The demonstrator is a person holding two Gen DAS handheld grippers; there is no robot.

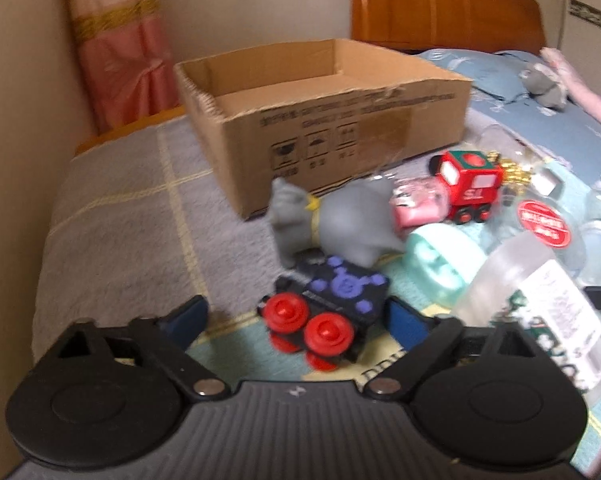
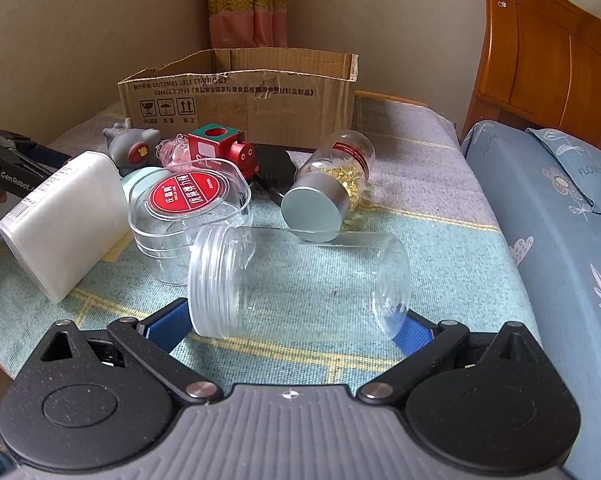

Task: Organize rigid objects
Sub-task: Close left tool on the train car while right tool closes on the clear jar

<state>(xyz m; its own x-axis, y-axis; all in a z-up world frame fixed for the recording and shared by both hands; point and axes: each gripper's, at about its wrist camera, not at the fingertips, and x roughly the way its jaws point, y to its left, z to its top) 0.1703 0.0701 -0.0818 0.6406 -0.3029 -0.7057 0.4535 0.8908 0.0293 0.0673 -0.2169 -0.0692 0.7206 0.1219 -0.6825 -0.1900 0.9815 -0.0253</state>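
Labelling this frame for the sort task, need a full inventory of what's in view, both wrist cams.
cardboard box: 1, brown, open top, back of the bed, nothing visible inside
black toy car: 1, black, red wheels, purple dots, between the left tongs' fingers
grey animal toy: 1, grey, in front of the box
red toy train: 1, red and green, beside the grey toy
clear jar: 1, no lid, on its side, between the right tongs' fingers
red-lidded tub: 1, clear, upright, mid-pile
silver-capped jar: 1, gold bits inside, tipped over
white container: 1, lying tilted, left of pile
mint object: 1, unclear what
left tongs: open
right tongs: open
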